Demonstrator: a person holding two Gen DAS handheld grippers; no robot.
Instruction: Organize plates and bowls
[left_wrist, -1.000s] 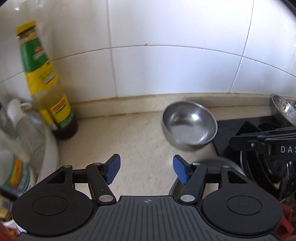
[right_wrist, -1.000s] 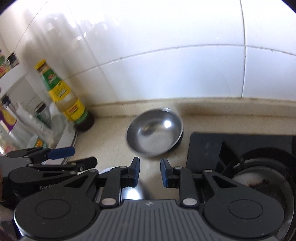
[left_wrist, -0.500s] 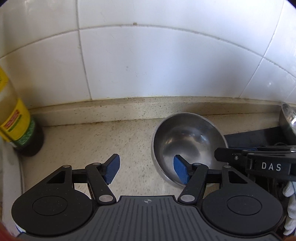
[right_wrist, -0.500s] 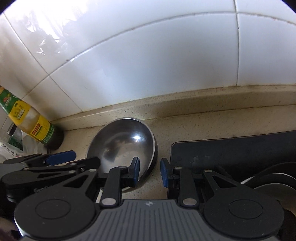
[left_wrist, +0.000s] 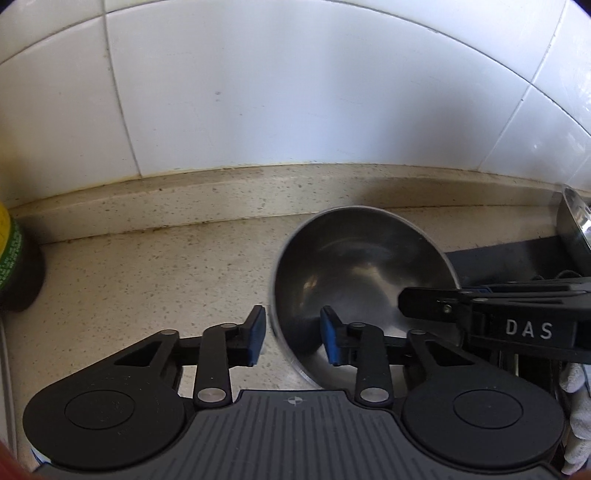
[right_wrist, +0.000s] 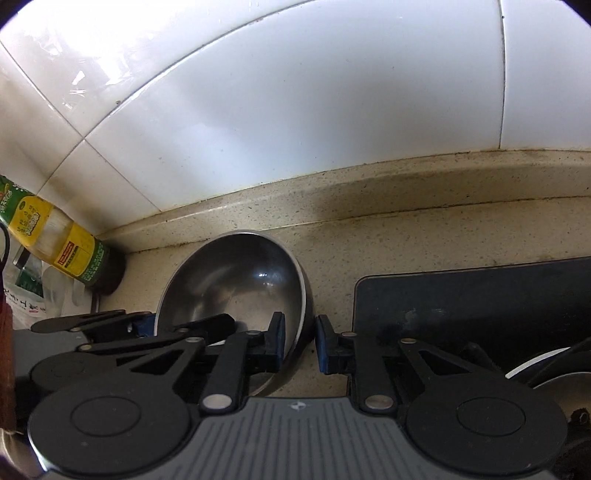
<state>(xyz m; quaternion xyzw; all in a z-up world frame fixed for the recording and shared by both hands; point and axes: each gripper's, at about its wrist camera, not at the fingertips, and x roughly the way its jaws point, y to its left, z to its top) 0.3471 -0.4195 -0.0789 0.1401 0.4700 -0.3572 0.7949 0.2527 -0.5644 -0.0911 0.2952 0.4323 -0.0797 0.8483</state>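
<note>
Right gripper (right_wrist: 300, 345) open, straddling right rim of steel bowl (right_wrist: 236, 280) on bench (right_wrist: 406, 243), left gripper (right_wrist: 140, 325) alongside.

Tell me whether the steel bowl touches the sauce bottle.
Apart. The right wrist view shows bare counter between the steel bowl and sauce bottle.

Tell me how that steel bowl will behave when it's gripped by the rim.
The steel bowl looks thin and rigid, so probably light. Its polished wall may slip between the jaws. Its rounded base suggests it could rock on the countertop.
</note>
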